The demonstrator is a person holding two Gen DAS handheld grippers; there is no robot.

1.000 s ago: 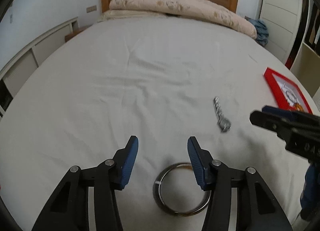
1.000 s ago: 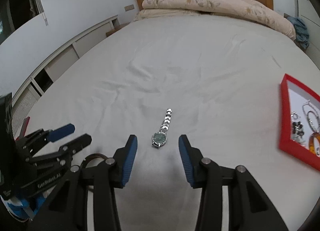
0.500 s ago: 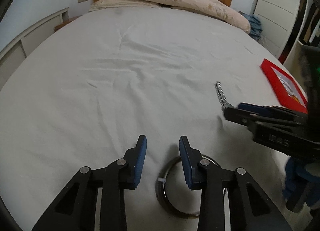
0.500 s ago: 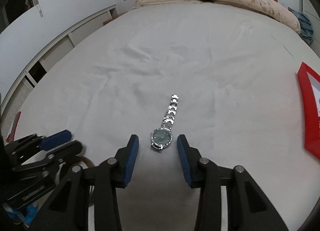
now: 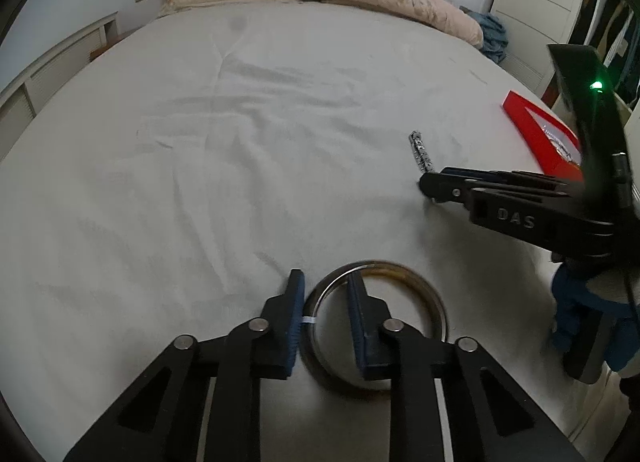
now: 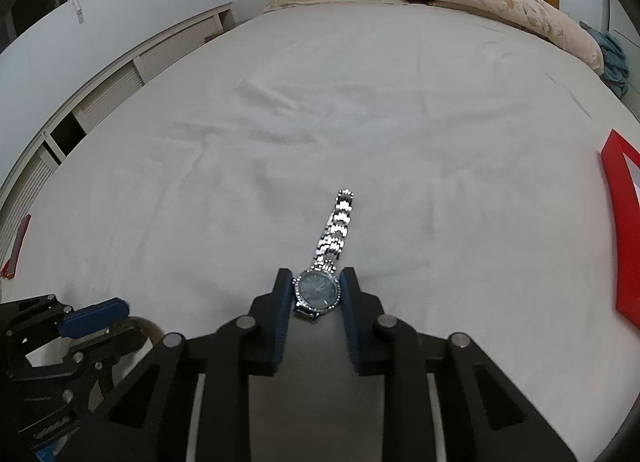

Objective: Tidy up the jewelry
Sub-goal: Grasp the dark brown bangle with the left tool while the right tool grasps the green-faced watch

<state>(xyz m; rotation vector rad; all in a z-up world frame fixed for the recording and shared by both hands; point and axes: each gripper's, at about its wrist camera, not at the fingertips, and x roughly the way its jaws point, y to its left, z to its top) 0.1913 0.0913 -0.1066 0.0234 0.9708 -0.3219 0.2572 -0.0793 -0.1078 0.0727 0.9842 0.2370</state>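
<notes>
The only readable lettering is "DAS", in raised capitals on the black side of the right gripper [image 5: 434, 185] as seen from the left wrist camera. In the right wrist view, faint embossed lettering shows on the black body of the left gripper [image 6: 94, 318], too small and dark to read. The watch [image 6: 318, 290] dial shows no legible numerals or brand.

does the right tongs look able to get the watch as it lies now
Probably yes. The right tongs already sit low on the sheet with the watch face between their blue pads, strap running away ahead. Nothing lies between pads and case; whether they touch it yet is unclear.
</notes>
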